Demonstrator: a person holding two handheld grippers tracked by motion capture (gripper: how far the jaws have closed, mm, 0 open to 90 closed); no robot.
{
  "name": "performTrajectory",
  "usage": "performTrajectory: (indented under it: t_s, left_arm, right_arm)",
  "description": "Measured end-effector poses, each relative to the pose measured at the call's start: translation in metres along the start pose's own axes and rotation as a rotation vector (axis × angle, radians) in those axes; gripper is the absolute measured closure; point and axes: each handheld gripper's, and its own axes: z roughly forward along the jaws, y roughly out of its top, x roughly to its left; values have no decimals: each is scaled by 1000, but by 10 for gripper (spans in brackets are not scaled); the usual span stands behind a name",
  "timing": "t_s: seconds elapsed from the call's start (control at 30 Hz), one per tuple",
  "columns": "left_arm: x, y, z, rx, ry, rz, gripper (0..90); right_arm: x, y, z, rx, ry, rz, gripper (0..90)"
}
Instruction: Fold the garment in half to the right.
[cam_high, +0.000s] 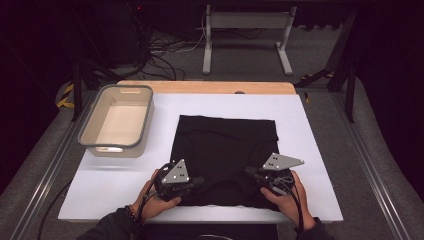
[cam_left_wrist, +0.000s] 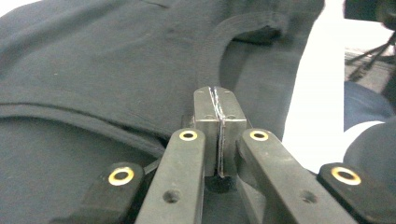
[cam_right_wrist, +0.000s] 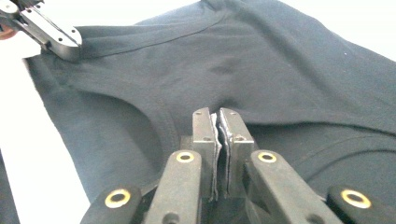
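A black shirt (cam_high: 225, 145) lies flat on the white table (cam_high: 310, 150), its neckline toward the near edge. My left gripper (cam_high: 200, 181) reaches in from the left over the shirt's near part. In the left gripper view its pads (cam_left_wrist: 219, 93) are pressed together, with a fold of the dark cloth (cam_left_wrist: 116, 60) running in at their base. My right gripper (cam_high: 248, 172) comes in from the right at the same near part. In the right gripper view its jaws (cam_right_wrist: 218, 114) are shut on cloth beside the curved neckline seam of the shirt (cam_right_wrist: 280, 60). The left gripper (cam_right_wrist: 51, 32) shows at top left there.
A grey plastic bin (cam_high: 145, 120) with a pale inside stands at the table's back left, beside the shirt. Bare white tabletop surrounds the shirt on the left, right and far sides. A wooden strip (cam_high: 210, 87) runs along the far edge, with cables and a stand on the floor beyond.
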Motion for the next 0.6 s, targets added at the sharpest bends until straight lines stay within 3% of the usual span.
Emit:
performTrajectory:
  t_s: [0.17,0.3,0.4,0.47,0.53,0.6]
  left_arm:
    - [-12,-2,-5,3,-15,22,896]
    - [-22,-11,-4,41,-17,37,894]
    - [-25,-19,-3,40,-20,22,847]
    - [-24,-24,-5,40,14,13,803]
    - [-21,-27,-9,32,18,0,778]
    - [-18,-29,-12,30,57,7,705]
  right_arm:
    - [11,-4,-10,-7,20,-5,859]
    - [18,-13,-11,12,19,-2,853]
    - [21,-20,-8,40,6,-20,841]
    - [21,-24,-7,44,7,-24,785]
    - [19,-26,-8,37,-11,-13,727]
    - [14,-27,-10,28,-43,-7,632]
